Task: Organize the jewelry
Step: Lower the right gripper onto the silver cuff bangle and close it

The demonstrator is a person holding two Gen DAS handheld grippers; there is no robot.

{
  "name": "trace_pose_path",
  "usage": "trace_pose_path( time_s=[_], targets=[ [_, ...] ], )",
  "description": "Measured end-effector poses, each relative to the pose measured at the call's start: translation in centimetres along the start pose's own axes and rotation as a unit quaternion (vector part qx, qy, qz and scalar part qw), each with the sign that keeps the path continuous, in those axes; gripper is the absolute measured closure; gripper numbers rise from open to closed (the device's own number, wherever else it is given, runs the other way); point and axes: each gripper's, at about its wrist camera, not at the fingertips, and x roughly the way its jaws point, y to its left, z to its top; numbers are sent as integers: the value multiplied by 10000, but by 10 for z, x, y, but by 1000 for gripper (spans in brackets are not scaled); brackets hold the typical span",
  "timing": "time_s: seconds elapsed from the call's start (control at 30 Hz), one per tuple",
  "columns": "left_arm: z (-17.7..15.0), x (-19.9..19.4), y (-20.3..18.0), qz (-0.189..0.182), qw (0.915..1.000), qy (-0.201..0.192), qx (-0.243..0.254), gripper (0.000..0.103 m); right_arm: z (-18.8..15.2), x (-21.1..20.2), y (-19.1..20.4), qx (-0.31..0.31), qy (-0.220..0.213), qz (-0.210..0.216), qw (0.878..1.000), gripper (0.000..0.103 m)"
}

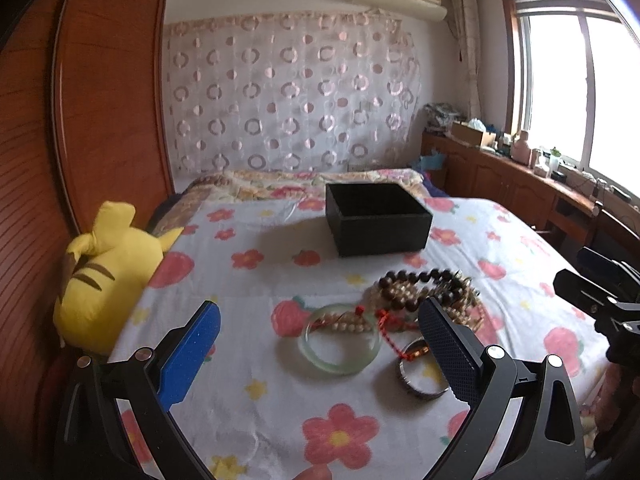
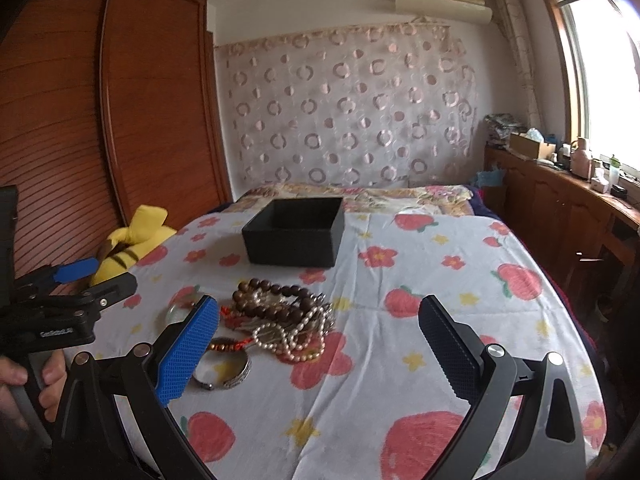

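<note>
A heap of jewelry lies on the flowered bedspread: a pale green jade bangle (image 1: 339,340), a silver bangle (image 1: 420,376) (image 2: 224,370), dark wooden bead bracelets (image 1: 424,286) (image 2: 272,300) and a pearl strand (image 2: 288,338). An open black box (image 1: 376,218) (image 2: 296,236) stands behind the heap. My left gripper (image 1: 320,320) is open and empty, hovering just in front of the jade bangle. My right gripper (image 2: 320,320) is open and empty, to the right of the heap. The left gripper also shows in the right wrist view (image 2: 92,276).
A yellow plush toy (image 1: 108,276) (image 2: 132,240) lies at the bed's left edge beside a wooden wardrobe (image 1: 80,120). A folded quilt (image 1: 304,184) lies at the head. A wooden sideboard (image 1: 520,176) with clutter runs under the window on the right.
</note>
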Motion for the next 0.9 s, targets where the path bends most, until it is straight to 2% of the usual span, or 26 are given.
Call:
trace_pose_path(
  time_s=[0.2,0.37,0.43,0.63,0.77,0.9],
  targets=[
    [-11,15,8,-94,9996,253,53,8,-6,10,7,-87,224,259,9994,2],
    [-18,26,19,-237,9986,475,-14,8,-14,21,16,-244,483,653,9964,3],
    [-21,29,23,-228,9983,531,-2,8,-17,25,19,-288,596,827,9944,7],
    [-27,36,32,-239,9972,711,-2,8,-28,46,35,-576,1143,1309,9831,19],
    [-33,42,40,-247,9960,855,-27,8,-32,57,49,-806,1429,1583,9737,21],
    [-36,44,45,-186,9956,916,-32,8,-33,69,61,-1009,1688,1620,9670,21]
  ],
)
